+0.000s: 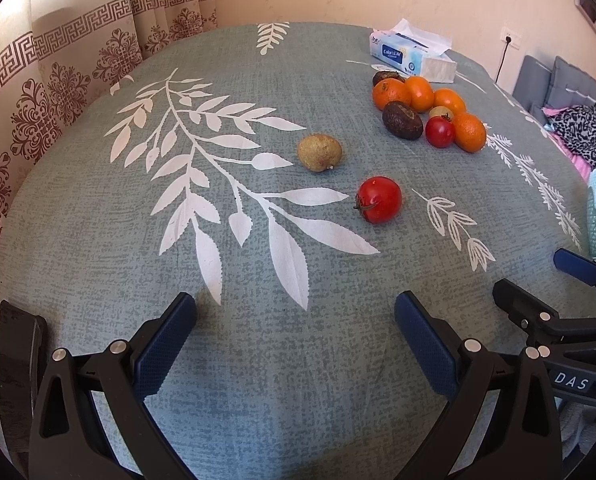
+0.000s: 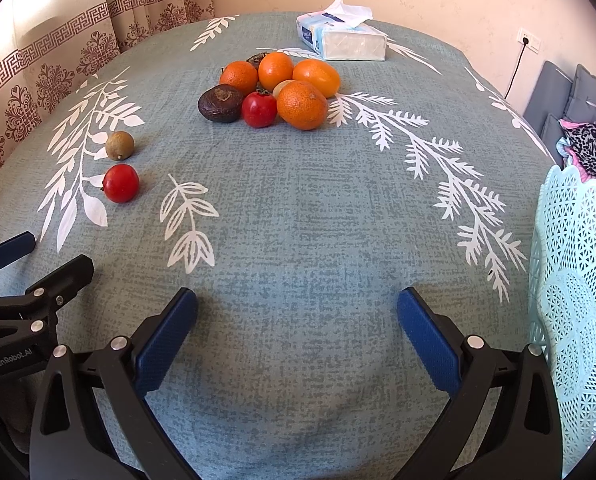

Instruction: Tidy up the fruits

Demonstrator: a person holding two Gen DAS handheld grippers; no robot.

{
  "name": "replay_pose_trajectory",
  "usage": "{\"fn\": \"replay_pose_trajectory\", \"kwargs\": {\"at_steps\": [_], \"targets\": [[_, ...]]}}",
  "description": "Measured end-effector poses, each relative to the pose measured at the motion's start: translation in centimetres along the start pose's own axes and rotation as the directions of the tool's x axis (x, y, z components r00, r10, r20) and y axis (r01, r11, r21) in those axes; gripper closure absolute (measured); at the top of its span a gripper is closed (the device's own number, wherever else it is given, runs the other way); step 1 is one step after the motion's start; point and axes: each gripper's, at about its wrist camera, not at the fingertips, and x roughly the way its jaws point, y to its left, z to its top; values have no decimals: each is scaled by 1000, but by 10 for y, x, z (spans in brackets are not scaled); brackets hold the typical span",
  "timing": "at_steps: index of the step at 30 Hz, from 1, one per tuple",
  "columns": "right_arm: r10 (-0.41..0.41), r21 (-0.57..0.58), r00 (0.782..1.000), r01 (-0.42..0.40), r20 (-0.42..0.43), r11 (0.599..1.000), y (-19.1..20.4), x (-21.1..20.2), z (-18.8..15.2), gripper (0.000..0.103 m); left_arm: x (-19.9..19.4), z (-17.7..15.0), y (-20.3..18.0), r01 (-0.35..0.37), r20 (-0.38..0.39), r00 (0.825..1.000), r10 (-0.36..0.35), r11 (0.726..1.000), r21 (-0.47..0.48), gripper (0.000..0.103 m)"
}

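Fruit lies loose on the desk [image 2: 298,216]; we see none of it in the basket [image 2: 577,280].

We see a heap of oranges [image 2: 301,105], dark fruits [image 2: 220,103] and a tomato [image 2: 259,109] near the tissue box [image 2: 349,42], with a second tomato [image 1: 379,199] and brown fruit [image 1: 319,152] apart. The mint basket stands at our right edge, its inside hidden. Left claw [image 1: 296,322] and right claw [image 2: 298,316] both gape, gripping nothing.

Bare tablecloth [image 2: 298,220] lies before both tongs; the basket [image 2: 577,280] walls off the right edge.
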Motion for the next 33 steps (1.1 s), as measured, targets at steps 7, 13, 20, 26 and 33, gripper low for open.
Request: {"fn": "replay_pose_trajectory", "kwargs": {"at_steps": [7,13,20,26,33], "targets": [[0,0,1000,0,0,1000,0,0,0,2,-3,0,5,29,14,999,-29,999,-24,5],[0,0,1000,0,0,1000,0,0,0,2,-5,0,9,57,28,998,-56,997,-48,5],[0,0,1000,0,0,1000,0,0,0,2,-8,0,14,74,42,997,-71,994,-76,5],[6,1,1000,-6,-3,1000,1,0,-1,2,-12,0,22,92,66,994,-85,989,-116,5],[93,-9,996,-92,17,996,6,-7,7,2,-24,0,34,97,135,988,-73,979,-180,5]]}}
